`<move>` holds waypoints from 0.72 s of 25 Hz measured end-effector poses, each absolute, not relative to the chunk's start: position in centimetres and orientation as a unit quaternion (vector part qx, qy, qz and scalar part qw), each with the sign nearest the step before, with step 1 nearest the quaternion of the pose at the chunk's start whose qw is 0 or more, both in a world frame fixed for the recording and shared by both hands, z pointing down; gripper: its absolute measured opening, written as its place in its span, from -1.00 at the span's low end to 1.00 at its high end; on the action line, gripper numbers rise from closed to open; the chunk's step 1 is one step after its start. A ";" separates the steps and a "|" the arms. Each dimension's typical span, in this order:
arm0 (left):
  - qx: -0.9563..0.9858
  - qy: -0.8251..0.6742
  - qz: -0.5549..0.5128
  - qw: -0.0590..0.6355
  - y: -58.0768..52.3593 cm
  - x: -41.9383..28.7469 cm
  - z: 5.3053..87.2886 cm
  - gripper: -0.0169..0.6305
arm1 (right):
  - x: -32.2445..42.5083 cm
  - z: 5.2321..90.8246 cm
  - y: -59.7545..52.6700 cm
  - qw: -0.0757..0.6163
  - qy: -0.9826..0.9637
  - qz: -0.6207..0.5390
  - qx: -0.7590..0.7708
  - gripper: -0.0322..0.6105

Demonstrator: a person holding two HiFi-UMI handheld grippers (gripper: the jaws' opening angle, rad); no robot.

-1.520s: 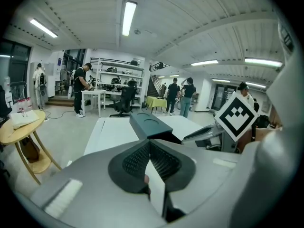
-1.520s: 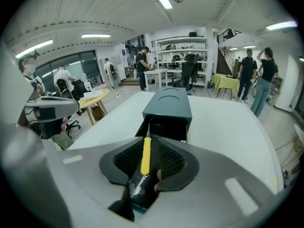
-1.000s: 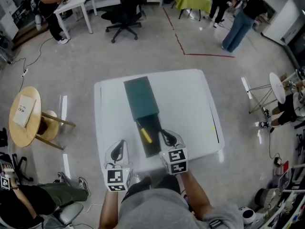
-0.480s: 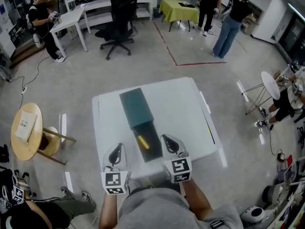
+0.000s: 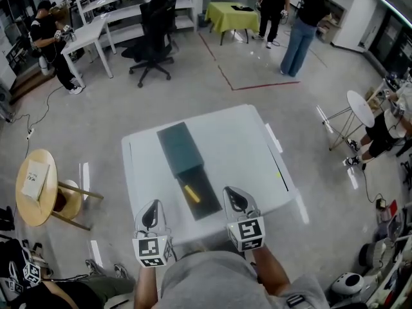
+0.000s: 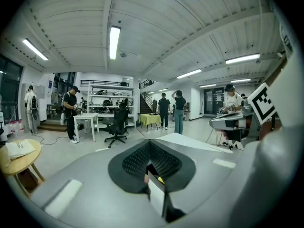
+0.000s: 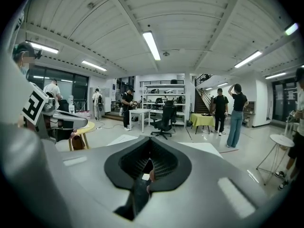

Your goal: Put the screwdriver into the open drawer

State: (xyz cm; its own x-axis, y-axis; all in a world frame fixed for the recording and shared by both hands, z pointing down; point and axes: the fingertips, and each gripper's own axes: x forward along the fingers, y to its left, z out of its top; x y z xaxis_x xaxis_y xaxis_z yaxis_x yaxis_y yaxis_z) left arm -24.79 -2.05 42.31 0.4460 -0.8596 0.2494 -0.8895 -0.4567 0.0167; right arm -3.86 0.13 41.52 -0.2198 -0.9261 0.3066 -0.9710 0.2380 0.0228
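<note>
The screwdriver (image 5: 192, 194), with a yellow handle, lies inside the open drawer (image 5: 205, 201), which is pulled out of a dark green cabinet (image 5: 179, 148) on the white table (image 5: 248, 150). In the head view my left gripper (image 5: 153, 206) hovers at the table's near edge, left of the drawer. My right gripper (image 5: 233, 192) hovers just right of the drawer. Both are shut and hold nothing. In the left gripper view the jaws (image 6: 149, 143) meet at their tips, and a yellow bit of the screwdriver (image 6: 160, 179) shows through the slit. The right gripper (image 7: 151, 141) likewise has its jaws together.
A round wooden stool (image 5: 35, 184) stands left of the table and a small round white table (image 5: 360, 107) stands to the right. Beyond the table are a black office chair (image 5: 151, 23), a green-covered table (image 5: 232, 13), shelves and several standing people. Red tape (image 5: 248, 85) marks the floor.
Both grippers have risen and drawn back toward me from the drawer, the right one more. The screwdriver stays in the drawer.
</note>
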 end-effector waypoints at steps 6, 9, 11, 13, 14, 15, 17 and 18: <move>0.841 -0.522 0.114 0.084 -0.7 -25.5 43.5 -0.91 | -3.0 42.1 1.9 0.130 -0.771 0.094 0.617 -0.89; 0.840 -0.523 0.116 0.088 -0.3 -25.4 43.6 -0.91 | -2.8 42.6 2.4 0.136 -0.769 0.097 0.617 -0.89; 0.839 -0.523 0.119 0.090 -0.1 -25.4 43.9 -0.91 | -2.9 43.0 2.5 0.140 -0.769 0.100 0.616 -0.89; 0.839 -0.523 0.120 0.092 -0.1 -25.4 44.1 -0.91 | -3.0 43.2 2.3 0.143 -0.769 0.097 0.615 -0.89; 0.839 -0.523 0.120 0.092 -0.2 -25.4 44.1 -0.91 | -3.1 43.2 2.2 0.144 -0.770 0.095 0.614 -0.89; 0.839 -0.523 0.119 0.092 -0.2 -25.4 44.1 -0.91 | -3.2 43.2 2.1 0.144 -0.771 0.094 0.614 -0.89; 0.840 -0.522 0.119 0.091 -0.3 -25.3 44.1 -0.91 | -3.3 43.2 2.1 0.144 -0.772 0.094 0.612 -0.89; 0.840 -0.521 0.119 0.090 -0.3 -25.3 44.1 -0.91 | -3.3 43.2 2.1 0.144 -0.772 0.096 0.612 -0.89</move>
State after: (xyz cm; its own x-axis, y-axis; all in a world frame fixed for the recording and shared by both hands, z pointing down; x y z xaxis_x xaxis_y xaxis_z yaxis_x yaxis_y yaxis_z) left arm -25.27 -0.25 44.07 0.4277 -0.8546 0.2945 -0.8977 -0.4398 0.0273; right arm -3.33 2.14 43.18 -0.2106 -0.9169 0.3391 -0.9719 0.2338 0.0285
